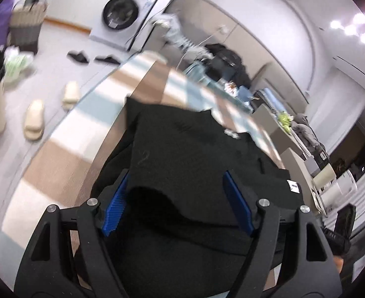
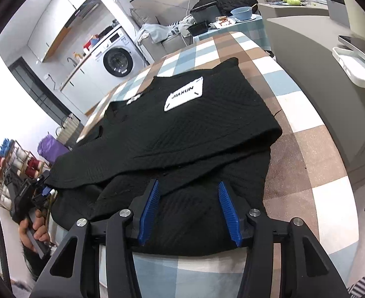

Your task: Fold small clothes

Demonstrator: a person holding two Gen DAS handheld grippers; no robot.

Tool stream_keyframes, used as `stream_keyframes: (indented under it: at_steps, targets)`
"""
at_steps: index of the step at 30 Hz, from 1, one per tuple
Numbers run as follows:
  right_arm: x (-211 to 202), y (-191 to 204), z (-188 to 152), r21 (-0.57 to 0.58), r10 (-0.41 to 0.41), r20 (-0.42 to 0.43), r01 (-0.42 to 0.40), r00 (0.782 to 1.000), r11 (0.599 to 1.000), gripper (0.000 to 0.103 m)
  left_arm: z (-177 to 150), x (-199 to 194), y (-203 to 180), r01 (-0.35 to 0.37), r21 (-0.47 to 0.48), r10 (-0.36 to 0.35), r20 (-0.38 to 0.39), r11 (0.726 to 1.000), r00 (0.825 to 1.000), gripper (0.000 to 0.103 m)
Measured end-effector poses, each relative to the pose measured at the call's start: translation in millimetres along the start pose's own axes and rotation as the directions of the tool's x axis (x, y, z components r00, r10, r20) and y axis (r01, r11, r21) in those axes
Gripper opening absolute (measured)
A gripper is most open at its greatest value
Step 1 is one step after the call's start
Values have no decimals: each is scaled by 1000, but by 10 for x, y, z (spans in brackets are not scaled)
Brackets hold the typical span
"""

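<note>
While one black garment (image 2: 182,129) lies folded over on checked table (image 2: 294,129), both claws stand apart, pads w/ cloth between, not pressing: left gripper (image 1: 175,188), right gripper (image 2: 188,196). Far: washer (image 2: 119,60), blue bowl (image 2: 242,13). Left view only: 2 beige slippers (image 1: 34,119) on floor. Right view only: white label (image 2: 184,97).

left claw (image 1: 175,198) angled downward, jaws apart, right claw (image 2: 188,208) tilted down, jaws parted

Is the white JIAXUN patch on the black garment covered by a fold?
No, the white JIAXUN patch lies fully exposed on top of the black garment.
</note>
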State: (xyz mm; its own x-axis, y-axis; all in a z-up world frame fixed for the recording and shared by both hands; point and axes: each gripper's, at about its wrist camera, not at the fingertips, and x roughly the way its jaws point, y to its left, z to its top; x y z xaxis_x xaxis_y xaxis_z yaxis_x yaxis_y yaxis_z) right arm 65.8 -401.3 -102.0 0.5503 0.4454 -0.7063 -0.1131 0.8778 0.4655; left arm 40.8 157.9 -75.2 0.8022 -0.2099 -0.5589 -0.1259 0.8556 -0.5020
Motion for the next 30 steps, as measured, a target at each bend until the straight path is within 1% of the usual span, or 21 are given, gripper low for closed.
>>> stream_keyframes:
  at_steps: [2,3,4,5,6,7,9,10,12,15,18,20,21,22,23,24,25,26,28,30]
  targets:
    - [7,-44,25,30,16,7,-16,1000,999,50,53,14,-38,-15,6,15,-1,1000,1000,72]
    - [16,-73,43,48,27,15,-27,1000,998,50,79,58,-21,-24,-6,24,-14,1000,1000,70]
    - [30,-92,62,64,33,18,-34,999,997,51,97,100,5,-34,-23,33,-27,999,999,64]
    - [58,-104,82,78,30,11,-31,999,996,51,112,131,27,-43,-37,42,-37,998,998,61]
    - [89,-120,104,95,31,8,-31,999,995,51,113,144,59,-55,-50,53,-51,997,997,53]
    - [107,-134,127,115,37,13,-38,999,993,51,116,181,82,-66,-60,62,-61,996,996,40]
    - [134,-166,183,156,51,28,-55,998,986,51,131,221,162,-81,-80,76,-72,993,995,26]
    - [142,-187,209,180,53,32,-58,998,982,51,132,224,188,-78,-90,72,-72,993,995,23]
    - [150,-234,242,237,67,30,-72,997,969,51,113,219,207,-62,-96,56,-65,993,996,23]
    - [126,-251,248,251,82,39,-89,996,964,51,118,207,191,-57,-74,53,-55,996,997,23]
    - [151,-325,281,292,104,70,-120,992,949,51,141,211,185,-64,-69,61,-44,996,997,23]
    - [143,-339,341,291,80,103,-107,991,951,51,174,208,200,-64,-85,61,-39,994,997,18]
    - [139,-353,382,295,48,121,-82,992,952,48,192,202,199,-63,-87,60,-36,994,998,11]
    - [140,-379,423,306,33,138,-74,990,949,42,215,196,193,-63,-84,61,-32,994,998,9]
    - [158,-405,464,315,27,141,-71,990,946,27,238,185,182,-65,-79,63,-24,995,998,8]
    - [164,-421,491,322,19,138,-63,990,945,11,260,171,173,-66,-79,65,-15,995,998,6]
    - [154,-430,519,329,14,146,-62,989,942,6,284,162,161,-62,-77,61,-11,995,998,5]
    - [134,-420,552,320,23,159,-73,987,945,5,312,156,145,-53,-74,53,-8,996,999,5]
    - [59,-368,628,299,50,189,-106,981,948,5,392,139,105,-33,-75,33,9,997,999,5]
    - [-16,-314,760,290,89,226,-154,970,945,5,501,135,59,-18,-83,20,24,996,1000,4]
